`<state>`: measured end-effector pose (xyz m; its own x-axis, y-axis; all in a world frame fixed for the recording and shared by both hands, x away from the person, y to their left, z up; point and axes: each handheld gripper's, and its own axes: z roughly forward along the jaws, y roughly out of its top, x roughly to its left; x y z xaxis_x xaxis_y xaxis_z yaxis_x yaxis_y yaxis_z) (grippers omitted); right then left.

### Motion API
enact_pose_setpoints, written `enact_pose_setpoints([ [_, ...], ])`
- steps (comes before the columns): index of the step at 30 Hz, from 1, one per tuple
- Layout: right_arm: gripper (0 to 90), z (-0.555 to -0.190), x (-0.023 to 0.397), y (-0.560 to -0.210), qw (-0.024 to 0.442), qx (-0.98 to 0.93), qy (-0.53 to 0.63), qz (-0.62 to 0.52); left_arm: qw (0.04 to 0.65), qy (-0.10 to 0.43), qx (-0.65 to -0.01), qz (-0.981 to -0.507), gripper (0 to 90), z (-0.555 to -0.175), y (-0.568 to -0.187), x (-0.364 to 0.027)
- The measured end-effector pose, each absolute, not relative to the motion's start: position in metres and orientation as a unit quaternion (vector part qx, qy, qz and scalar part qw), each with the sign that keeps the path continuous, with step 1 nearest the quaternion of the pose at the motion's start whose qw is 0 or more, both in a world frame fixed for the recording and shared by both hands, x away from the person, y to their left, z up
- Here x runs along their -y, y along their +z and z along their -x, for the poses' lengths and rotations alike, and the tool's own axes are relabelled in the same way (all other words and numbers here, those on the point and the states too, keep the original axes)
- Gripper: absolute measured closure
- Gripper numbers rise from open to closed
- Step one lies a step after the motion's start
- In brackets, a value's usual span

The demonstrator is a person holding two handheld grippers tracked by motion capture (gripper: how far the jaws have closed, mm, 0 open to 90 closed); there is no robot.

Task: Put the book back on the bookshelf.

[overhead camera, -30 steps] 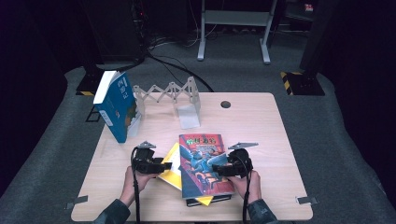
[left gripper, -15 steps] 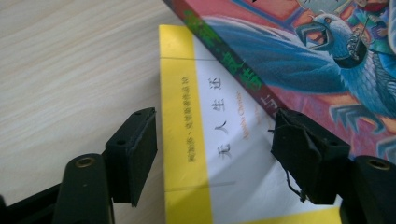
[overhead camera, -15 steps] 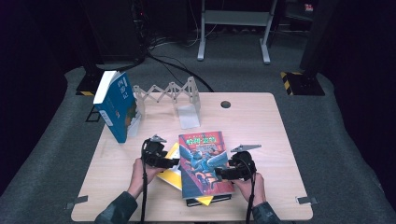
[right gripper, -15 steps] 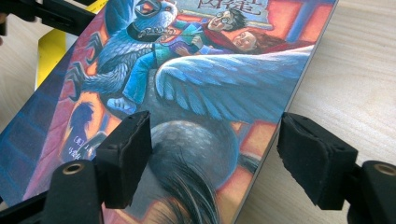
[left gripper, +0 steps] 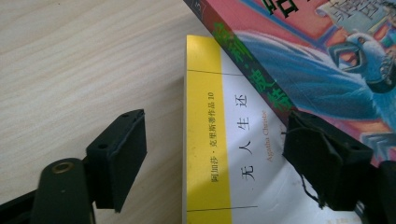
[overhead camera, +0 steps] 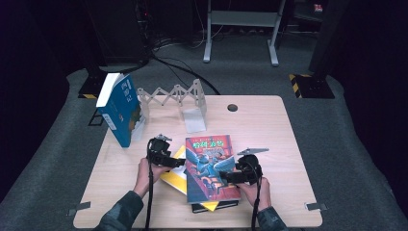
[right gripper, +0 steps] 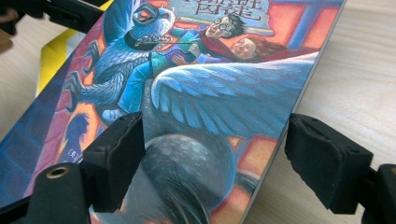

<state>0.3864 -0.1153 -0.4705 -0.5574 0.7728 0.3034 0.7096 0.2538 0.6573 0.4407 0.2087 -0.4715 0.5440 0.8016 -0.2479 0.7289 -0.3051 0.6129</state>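
1 blue book [overhead camera: 119,109] leans in the folding rack [overhead camera: 171,98]. 3 remain stacked near it; the illustrated book [overhead camera: 210,166] lies topmost. Left tool [overhead camera: 178,162], just opening, straddles the yellow book [left gripper: 219,154]; right tool [overhead camera: 230,177] gapes around the illustrated book's edge, ungripped.

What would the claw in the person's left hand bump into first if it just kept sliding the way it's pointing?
Most likely the yellow-and-white book, whose edge already lies between the open left claw jaws. Just beyond it sits the colourful illustrated book on top, though depth is hard to judge.
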Motion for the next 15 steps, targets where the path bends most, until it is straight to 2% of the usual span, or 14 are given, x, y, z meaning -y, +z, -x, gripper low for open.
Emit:
enact_pose_setpoints([
  [4, 21.0, -0.379, 0.111, -0.467, 0.068, -0.796, 0.383, -0.463, 0.371, 0.047, -0.476, -0.796, 17.2, -0.448, -0.46, -0.212],
  [9, 20.8, -0.379, 0.112, -0.467, 0.061, -0.793, 0.385, -0.468, 0.381, 0.034, -0.479, -0.79, 15.4, -0.461, -0.456, -0.208],
  [15, 20.0, -0.382, 0.111, -0.467, 0.062, -0.797, 0.381, -0.464, 0.376, 0.018, -0.477, -0.794, 8.5, -0.479, -0.457, -0.197],
])
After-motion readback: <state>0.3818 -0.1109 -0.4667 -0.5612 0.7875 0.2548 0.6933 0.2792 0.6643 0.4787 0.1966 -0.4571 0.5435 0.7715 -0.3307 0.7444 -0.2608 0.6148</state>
